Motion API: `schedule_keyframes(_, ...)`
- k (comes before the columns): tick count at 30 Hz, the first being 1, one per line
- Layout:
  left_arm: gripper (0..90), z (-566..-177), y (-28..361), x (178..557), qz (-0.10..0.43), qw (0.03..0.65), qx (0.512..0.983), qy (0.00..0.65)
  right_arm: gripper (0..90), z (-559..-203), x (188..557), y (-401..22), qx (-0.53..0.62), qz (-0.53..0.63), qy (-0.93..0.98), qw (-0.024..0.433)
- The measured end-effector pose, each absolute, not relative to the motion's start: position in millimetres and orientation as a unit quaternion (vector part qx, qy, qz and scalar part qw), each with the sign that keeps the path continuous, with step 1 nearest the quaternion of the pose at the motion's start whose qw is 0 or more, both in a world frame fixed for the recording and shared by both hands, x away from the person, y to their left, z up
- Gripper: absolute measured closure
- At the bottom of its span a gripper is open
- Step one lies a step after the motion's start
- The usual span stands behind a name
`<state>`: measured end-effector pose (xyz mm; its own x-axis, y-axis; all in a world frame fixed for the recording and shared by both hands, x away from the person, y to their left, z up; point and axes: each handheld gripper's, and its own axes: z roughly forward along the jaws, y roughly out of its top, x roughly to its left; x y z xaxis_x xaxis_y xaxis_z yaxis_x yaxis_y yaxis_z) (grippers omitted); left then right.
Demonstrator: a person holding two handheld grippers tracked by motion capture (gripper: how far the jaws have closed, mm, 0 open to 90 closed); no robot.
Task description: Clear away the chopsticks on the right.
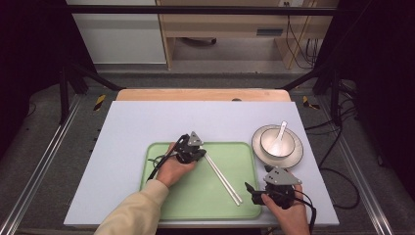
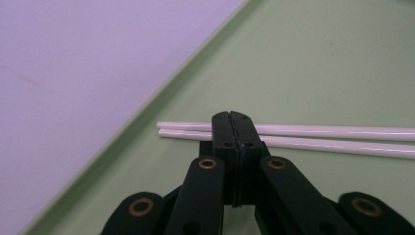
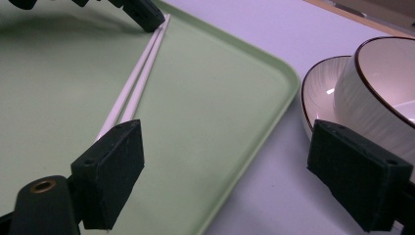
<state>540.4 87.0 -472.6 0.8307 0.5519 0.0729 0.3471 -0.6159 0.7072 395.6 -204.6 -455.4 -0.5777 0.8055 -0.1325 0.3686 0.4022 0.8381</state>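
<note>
Chopsticks [image 1: 222,178] lying flat on the green tray [image 1: 195,200], apparently not yet lifted. Left hand-held gripper [image 2: 231,116] pressed closed at their far end, clamping nothing visible. Right hand-held gripper [image 3: 254,161] spread wide beside tray's right edge, empty.

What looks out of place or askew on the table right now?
Nothing stands out. The chopsticks lie together on the green tray, and the spoon rests in the bowl on its plate, nothing spilled.

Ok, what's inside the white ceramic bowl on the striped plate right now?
A white ceramic spoon rests in the white bowl, its handle leaning over the far rim. No food is visible. The right gripper view cuts off the bowl's floor, so that view can't confirm.
</note>
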Motion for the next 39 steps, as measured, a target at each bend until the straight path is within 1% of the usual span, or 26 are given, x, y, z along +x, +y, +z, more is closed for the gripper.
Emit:
schedule_keyframes(18,89.8,-474,54,553,0.124,0.370,0.894,0.220,14.2,-458,399,-205,0.381,0.402,0.790,0.264)
schedule_keyframes(28,89.8,-473,23,549,0.114,0.368,0.906,0.176,14.9,-459,400,-207,0.382,0.404,0.788,0.265)
schedule_keyframes(39,89.8,-474,3,548,0.106,0.375,0.908,0.154,15.3,-459,401,-206,0.381,0.407,0.788,0.263)
